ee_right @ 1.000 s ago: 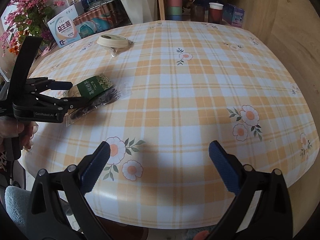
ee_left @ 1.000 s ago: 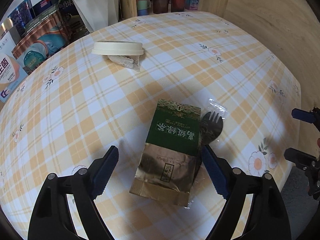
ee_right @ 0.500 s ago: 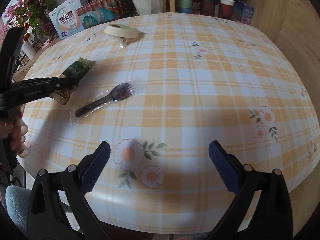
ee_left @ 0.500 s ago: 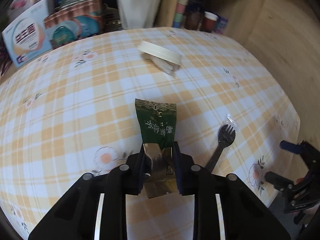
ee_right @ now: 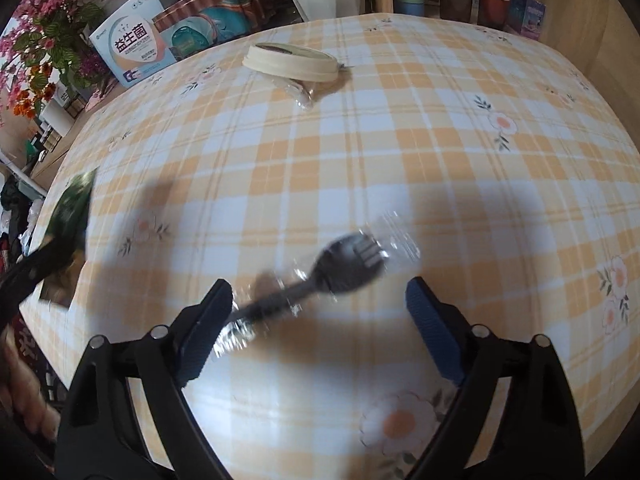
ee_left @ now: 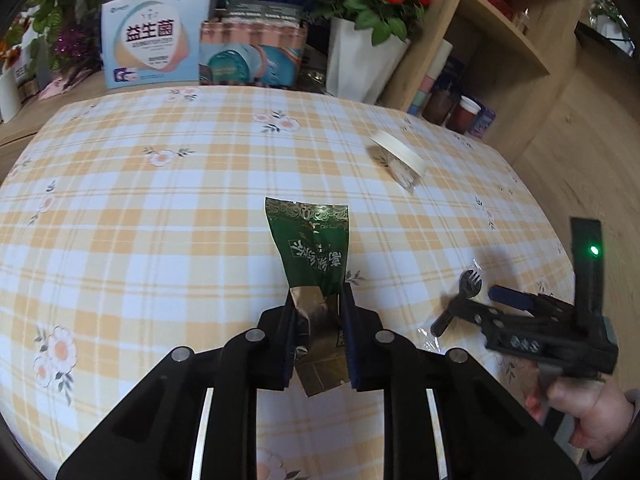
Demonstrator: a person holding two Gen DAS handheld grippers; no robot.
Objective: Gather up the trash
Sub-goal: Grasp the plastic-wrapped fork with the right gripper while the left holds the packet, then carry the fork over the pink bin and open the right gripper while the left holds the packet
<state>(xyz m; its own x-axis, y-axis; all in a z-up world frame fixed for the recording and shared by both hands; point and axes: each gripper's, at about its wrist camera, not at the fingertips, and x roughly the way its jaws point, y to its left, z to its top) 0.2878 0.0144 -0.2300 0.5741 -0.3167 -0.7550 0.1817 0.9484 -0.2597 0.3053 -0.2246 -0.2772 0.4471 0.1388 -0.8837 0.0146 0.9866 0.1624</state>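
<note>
My left gripper (ee_left: 316, 300) is shut on the gold end of a green tea packet (ee_left: 314, 248), which sticks up and forward above the checked tablecloth (ee_left: 160, 240). The same packet (ee_right: 72, 208) shows blurred at the left edge of the right wrist view. A black plastic fork in a clear wrapper (ee_right: 332, 276) lies on the cloth between the fingers of my right gripper (ee_right: 318, 312), whose jaws are closing without touching it. In the left wrist view the fork (ee_left: 466, 284) lies under the right gripper (ee_left: 472, 312). A cream lid (ee_right: 292, 62) rests on a clear wrapper farther back.
Boxes (ee_left: 156, 44), a white pot of red flowers (ee_left: 360, 60) and wooden shelves with cups (ee_left: 464, 112) stand behind the table. A hand (ee_left: 580, 404) holds the right gripper's handle at the table's near right edge.
The left gripper closed on the tea packet and lifted it off the table, moving left. The right gripper travelled left until the fork lay between its fingers, which have begun to narrow.
</note>
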